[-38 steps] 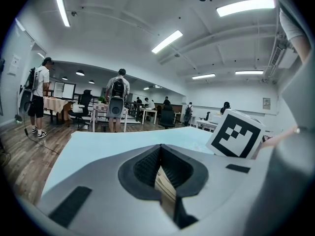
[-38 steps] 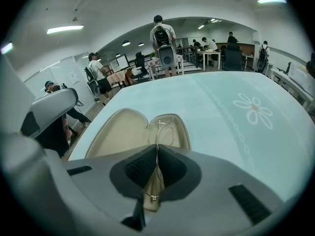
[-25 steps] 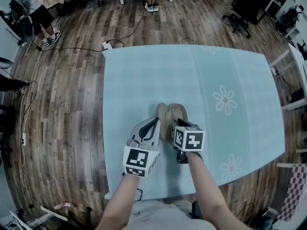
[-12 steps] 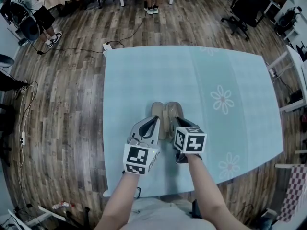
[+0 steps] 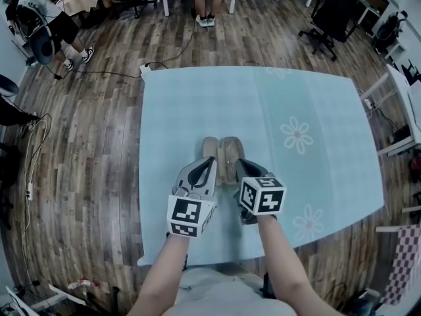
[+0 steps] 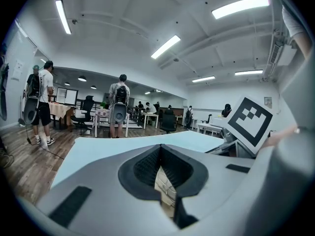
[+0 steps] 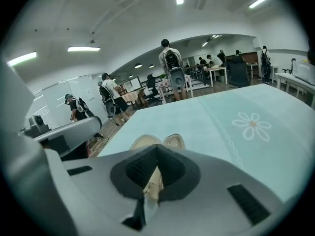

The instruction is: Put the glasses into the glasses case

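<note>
The beige glasses case (image 5: 222, 150) lies open on the light blue table (image 5: 177, 110), its two halves side by side and pointing away from me. My left gripper (image 5: 210, 164) is shut, with its tip over the near end of the left half. My right gripper (image 5: 239, 166) is also shut, at the near end of the right half. In the left gripper view the closed jaws (image 6: 160, 149) leave a slit showing beige lining and thin wire-like outlines (image 6: 166, 188). In the right gripper view both case ends (image 7: 146, 141) rise beyond the shut jaws (image 7: 156, 149). I cannot tell whether either gripper pinches anything.
White flower prints (image 5: 296, 135) mark the cloth to the right. A power strip and cable (image 5: 148, 65) lie on the wooden floor by the table's far left corner. People (image 5: 49, 18) and office chairs (image 5: 322, 25) stand beyond the table.
The head view has drifted, so the table and case sit further left in frame. The left gripper's tip now overlaps the case's left half. Both grippers stay shut.
</note>
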A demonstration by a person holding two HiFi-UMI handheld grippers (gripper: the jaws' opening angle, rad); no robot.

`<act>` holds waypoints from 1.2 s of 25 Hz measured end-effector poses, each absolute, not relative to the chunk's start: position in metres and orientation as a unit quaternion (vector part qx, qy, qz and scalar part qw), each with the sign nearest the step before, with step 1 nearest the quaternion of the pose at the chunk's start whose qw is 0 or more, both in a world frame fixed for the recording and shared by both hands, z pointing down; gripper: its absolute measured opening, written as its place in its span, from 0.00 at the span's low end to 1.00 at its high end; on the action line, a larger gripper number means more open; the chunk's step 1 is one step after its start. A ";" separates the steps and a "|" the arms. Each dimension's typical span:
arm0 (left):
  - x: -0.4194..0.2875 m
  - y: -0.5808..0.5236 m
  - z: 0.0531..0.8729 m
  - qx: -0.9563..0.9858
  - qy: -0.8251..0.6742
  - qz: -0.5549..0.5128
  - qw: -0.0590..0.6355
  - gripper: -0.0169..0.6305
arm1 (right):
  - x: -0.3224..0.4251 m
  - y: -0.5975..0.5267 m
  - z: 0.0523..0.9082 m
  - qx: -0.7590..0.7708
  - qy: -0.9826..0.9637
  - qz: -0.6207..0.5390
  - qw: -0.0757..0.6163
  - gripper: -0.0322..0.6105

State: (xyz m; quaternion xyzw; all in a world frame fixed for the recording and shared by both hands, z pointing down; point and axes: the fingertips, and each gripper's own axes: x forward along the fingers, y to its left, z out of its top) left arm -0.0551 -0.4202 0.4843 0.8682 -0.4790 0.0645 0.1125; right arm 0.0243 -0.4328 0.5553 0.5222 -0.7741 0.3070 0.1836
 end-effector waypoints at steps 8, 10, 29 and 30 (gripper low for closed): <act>-0.048 -0.405 0.462 0.866 -0.489 0.055 0.089 0.04 | 0.036 -0.412 0.522 0.517 -0.796 0.276 0.156 0.06; -0.046 -0.399 0.455 0.866 -0.491 0.051 0.082 0.04 | 0.038 -0.406 0.516 0.516 -0.799 0.270 0.151 0.06; -0.034 -0.334 0.392 0.869 -0.494 0.035 0.010 0.04 | 0.045 -0.341 0.431 0.509 -0.838 0.164 0.106 0.06; -0.032 -0.331 0.389 0.869 -0.493 0.036 0.004 0.04 | 0.046 -0.338 0.426 0.510 -0.839 0.157 0.104 0.06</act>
